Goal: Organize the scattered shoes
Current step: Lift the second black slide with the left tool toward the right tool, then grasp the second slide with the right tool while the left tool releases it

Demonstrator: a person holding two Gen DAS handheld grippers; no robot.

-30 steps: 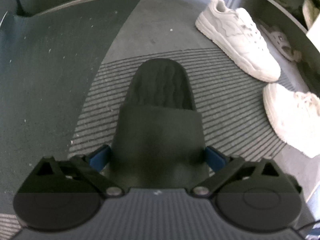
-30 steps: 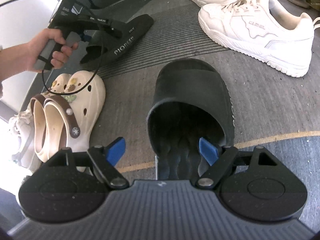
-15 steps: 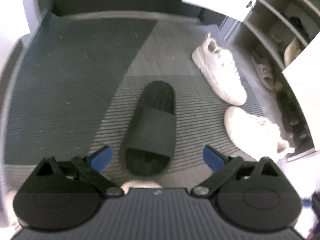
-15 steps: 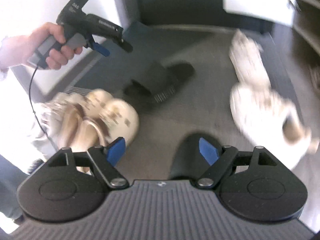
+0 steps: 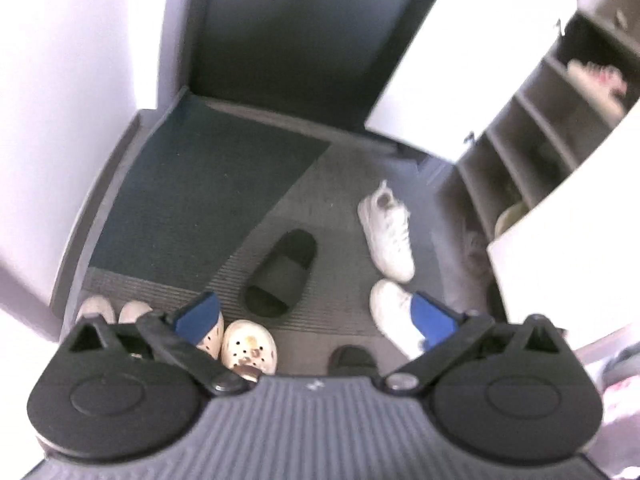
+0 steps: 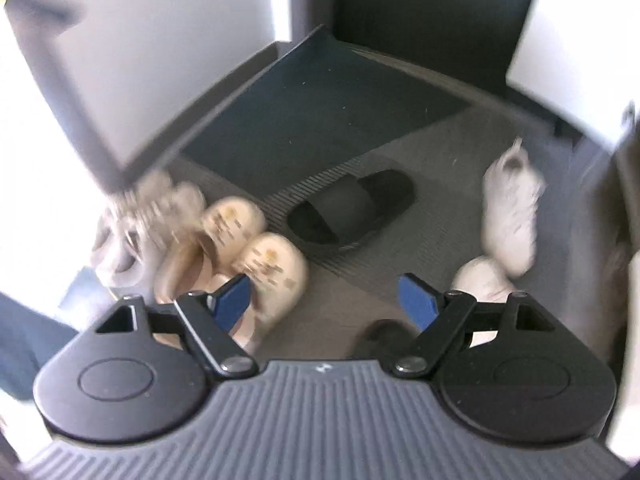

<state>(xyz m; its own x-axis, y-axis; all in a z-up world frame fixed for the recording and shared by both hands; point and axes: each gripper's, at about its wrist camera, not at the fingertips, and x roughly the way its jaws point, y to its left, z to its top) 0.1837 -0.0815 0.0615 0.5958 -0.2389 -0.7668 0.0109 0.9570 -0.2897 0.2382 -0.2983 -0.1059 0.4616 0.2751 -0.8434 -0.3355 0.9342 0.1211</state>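
Both grippers are up high, angled down at the entry floor. Left gripper (image 5: 316,318) has its jaws spread wide with nothing between them. Right gripper (image 6: 324,300) likewise: wide open, empty.

Black slide (image 5: 282,280) lies on the striped mat (image 5: 168,286), well below and ahead of the left claw, roughly on its centreline. Long axis runs diagonal in the left view. The strap sits mid-length; I can't call toe from heel at this blur. In the right view the same slide (image 6: 352,210) lies ahead of the jaws, slightly right of centre, with its long axis tilted up to the right.

Second black slide (image 5: 352,358) is only a sliver at the left tool's front edge; it shows in the right view too (image 6: 380,336), mostly hidden by the tool body. Orientation can't be read.

Cream clogs (image 5: 250,346) sit side by side near the left jaw, rounded toes towards the mat. White sneakers: one (image 5: 388,232) lies long axis near vertical in frame, heel tab at the far end; the other (image 5: 394,322) is partly behind the right-hand blue pad (image 5: 434,318).

Shoe cabinet (image 5: 532,128) stands open on the right, well apart from both claws.
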